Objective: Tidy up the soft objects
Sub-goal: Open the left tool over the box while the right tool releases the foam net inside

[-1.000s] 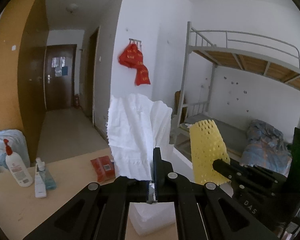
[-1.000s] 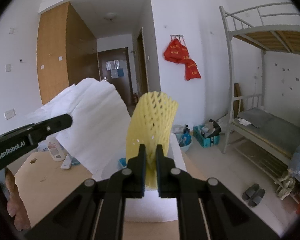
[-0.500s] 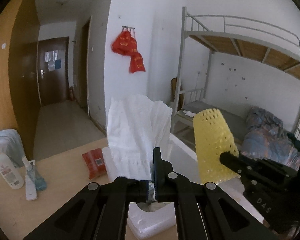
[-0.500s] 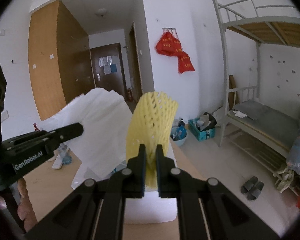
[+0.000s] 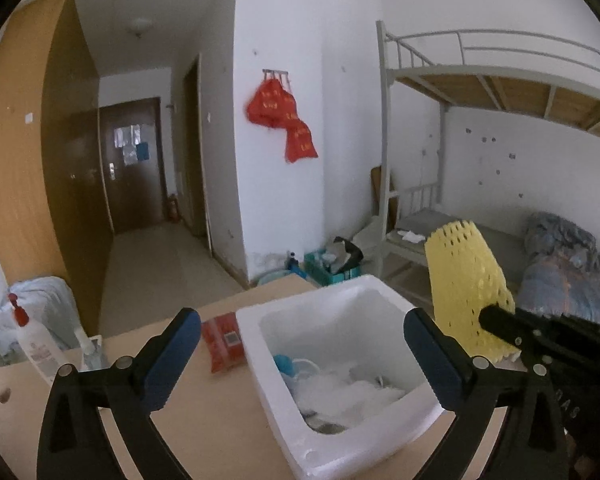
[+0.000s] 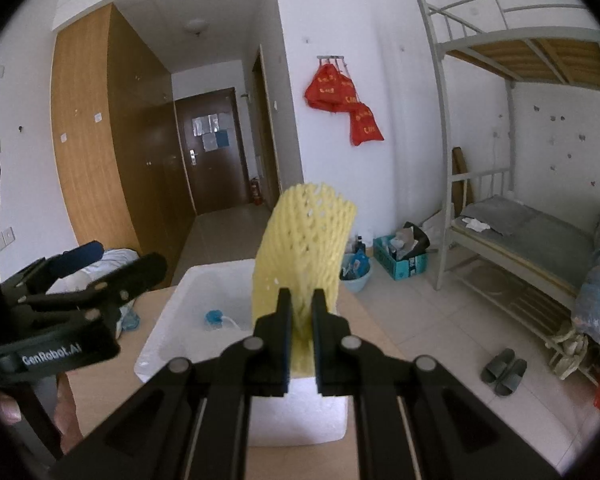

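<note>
Holding a yellow foam net sleeve [image 6: 305,240] upright, your right claw [image 6: 300,320] is clamped on its lower end, just above the near rim of the white foam box [image 5: 276,384] on the light wooden desk [image 5: 204,432]. Your left claw [image 5: 300,356] has just been opening and now stands wide with nothing between its blue-padded fingers [image 5: 172,356]. White crumpled soft material [image 5: 352,396] lies in the box's bottom beside a small blue object [image 5: 286,364]. A red packet [image 5: 222,340] rests on the desk just left of the box.

White cloth [image 5: 352,384] now in foam box [image 5: 300,420].
</note>
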{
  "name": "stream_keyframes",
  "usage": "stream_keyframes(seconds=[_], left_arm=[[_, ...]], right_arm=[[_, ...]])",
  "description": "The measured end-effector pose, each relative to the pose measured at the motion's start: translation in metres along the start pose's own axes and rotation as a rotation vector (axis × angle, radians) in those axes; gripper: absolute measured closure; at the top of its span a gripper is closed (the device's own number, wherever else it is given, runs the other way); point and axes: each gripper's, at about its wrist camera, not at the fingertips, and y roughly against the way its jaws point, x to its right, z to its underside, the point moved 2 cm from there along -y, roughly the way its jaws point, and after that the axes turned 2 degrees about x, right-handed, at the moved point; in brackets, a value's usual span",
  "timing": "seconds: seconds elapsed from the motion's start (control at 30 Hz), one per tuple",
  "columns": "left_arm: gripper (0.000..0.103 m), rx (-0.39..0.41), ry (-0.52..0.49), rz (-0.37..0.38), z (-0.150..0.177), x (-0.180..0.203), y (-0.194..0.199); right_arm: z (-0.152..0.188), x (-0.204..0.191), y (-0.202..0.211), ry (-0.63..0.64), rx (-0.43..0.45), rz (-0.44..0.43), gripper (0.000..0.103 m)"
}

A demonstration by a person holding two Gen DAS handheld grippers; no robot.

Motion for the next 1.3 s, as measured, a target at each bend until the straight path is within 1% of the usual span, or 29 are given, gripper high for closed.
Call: stream_keyframes(seconds=[0.2, 0.43, 0.6, 0.87, 1.1, 1.3], left_arm=[[0.002, -0.014, -0.003, -0.014, 0.0, 0.0, -0.004], [0.002, -0.01, 0.027, -0.033, 0.0, -0.009, 0.0], [0.002, -0.011, 0.05, -0.059, 0.002, -0.018, 0.005], [0.002, -0.011, 0.113, -0.092, 0.003, -0.041, 0.007], [0.002, 0.001, 0.136, -0.127, 0.005, -0.058, 0.011], [0.002, 0.003, 0.164, -0.145, 0.003, -0.071, 0.011]], right_arm=[[-0.002, 0.002, -0.003, 0.003, -0.003, -0.01, 0.092], [-0.001, 0.001, -0.007, 0.009, -0.008, -0.021, 0.092], [-0.001, -0.003, -0.014, 0.016, -0.018, -0.05, 0.092], [-0.002, -0.013, -0.03, 0.032, -0.038, -0.085, 0.092], [-0.001, -0.028, -0.046, 0.052, -0.063, -0.121, 0.092], [0.004, -0.031, -0.057, 0.052, -0.086, -0.126, 0.092]])
